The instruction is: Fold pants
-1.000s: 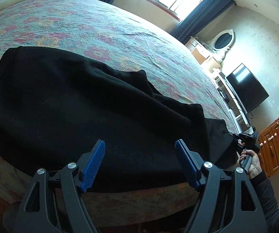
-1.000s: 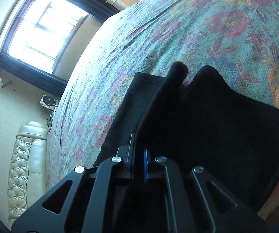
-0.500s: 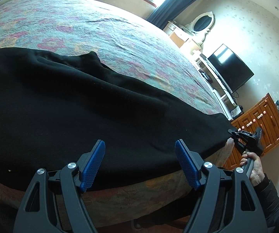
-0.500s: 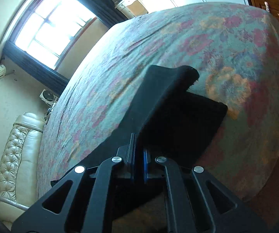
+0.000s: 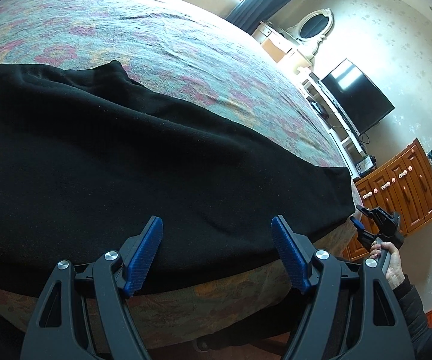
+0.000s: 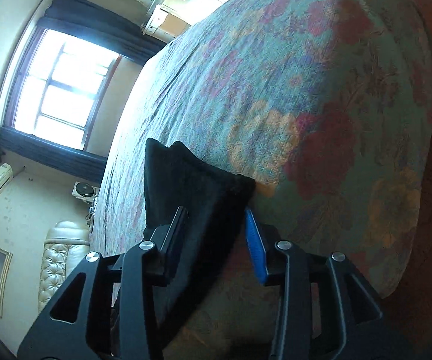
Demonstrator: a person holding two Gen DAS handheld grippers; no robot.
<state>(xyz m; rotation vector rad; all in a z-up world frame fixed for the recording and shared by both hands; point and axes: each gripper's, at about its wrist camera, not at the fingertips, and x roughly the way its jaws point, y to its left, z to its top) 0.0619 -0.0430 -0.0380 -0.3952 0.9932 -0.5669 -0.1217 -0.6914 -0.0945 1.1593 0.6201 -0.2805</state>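
Our right gripper (image 6: 216, 234) is opening its jaws; the hem end of the black pants (image 5: 143, 162) lies between them, and the blue pad (image 6: 256, 249) stands clear of the cloth. Our left gripper (image 5: 217, 252) holds its jaws wide apart with nothing between them, hovering over the near edge of the pants. The pants lie stretched out along the near side of the bed (image 5: 155, 36), on its floral cover. Beyond the bed we see a television (image 5: 357, 96) and a wooden cabinet (image 5: 402, 189).
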